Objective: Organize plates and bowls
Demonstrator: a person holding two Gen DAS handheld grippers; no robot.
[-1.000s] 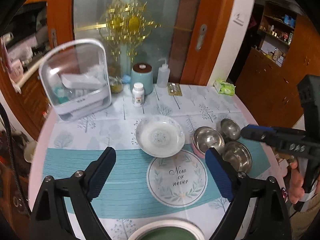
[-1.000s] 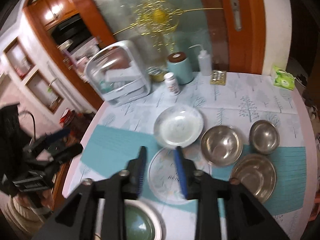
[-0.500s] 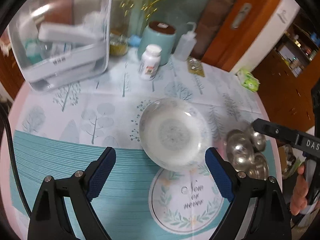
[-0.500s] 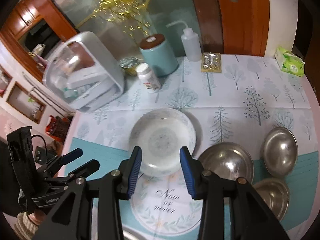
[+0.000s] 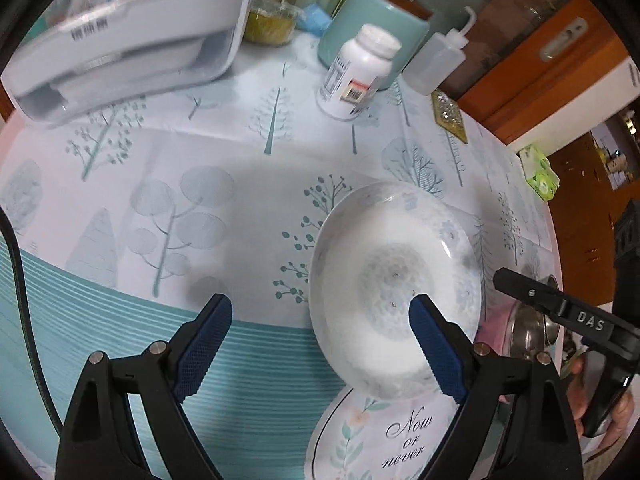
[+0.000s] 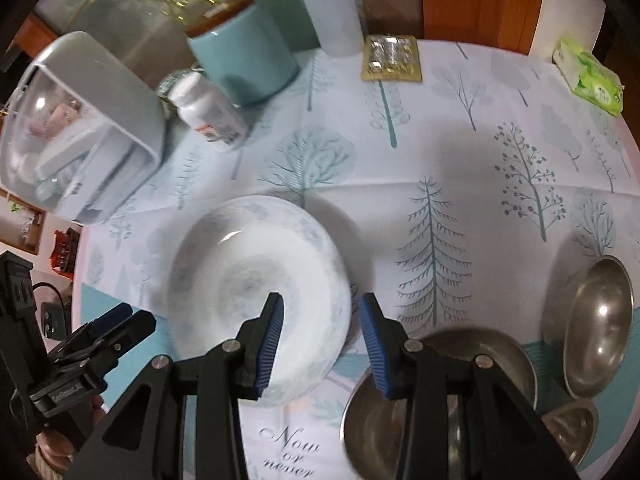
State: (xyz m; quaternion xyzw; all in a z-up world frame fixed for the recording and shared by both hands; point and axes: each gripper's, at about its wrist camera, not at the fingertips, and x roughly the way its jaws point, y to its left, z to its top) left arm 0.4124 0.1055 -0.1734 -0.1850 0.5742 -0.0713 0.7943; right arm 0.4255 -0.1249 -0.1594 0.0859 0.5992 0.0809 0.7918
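Note:
A white patterned deep plate lies on the tablecloth, also in the right wrist view. My left gripper is open wide, its right finger over the plate's near side, its left finger left of the plate. My right gripper is open and straddles the plate's right rim. Three steel bowls sit to the right: a large one, one farther right and one at the near right. The right gripper shows in the left wrist view.
At the back stand a clear plastic storage box, a white pill bottle, a teal canister, a squeeze bottle, a foil packet and a green tissue pack. A round printed mat lies near.
Both grippers have moved forward and down close to the white plate. The right gripper's jaws have opened wider and now straddle its rim.

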